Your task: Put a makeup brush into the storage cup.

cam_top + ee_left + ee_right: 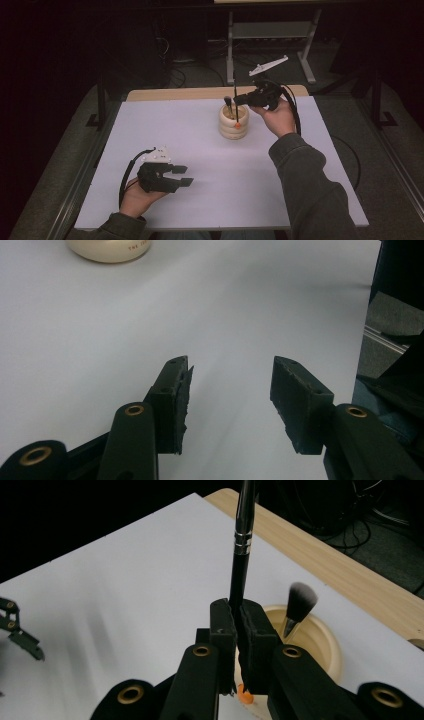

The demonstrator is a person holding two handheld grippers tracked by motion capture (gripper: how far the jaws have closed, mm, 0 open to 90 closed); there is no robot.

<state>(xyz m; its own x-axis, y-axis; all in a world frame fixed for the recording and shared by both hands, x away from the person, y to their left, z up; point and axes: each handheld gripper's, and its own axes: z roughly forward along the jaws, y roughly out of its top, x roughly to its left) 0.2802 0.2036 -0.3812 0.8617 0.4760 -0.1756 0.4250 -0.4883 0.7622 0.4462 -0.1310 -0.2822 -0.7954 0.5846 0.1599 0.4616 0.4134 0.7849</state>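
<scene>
Right claw (239,630) clenched on the black brush (242,555), handle upright, directly above the cream holder (233,122) mid-surface (200,150). Straight down drops it in. Left claw (230,390) released, idle, well apart.

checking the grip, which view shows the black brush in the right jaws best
The right gripper view: the black brush stands upright, clamped between the shut jaws. The high view shows it small and dark above the cream holder.
</scene>
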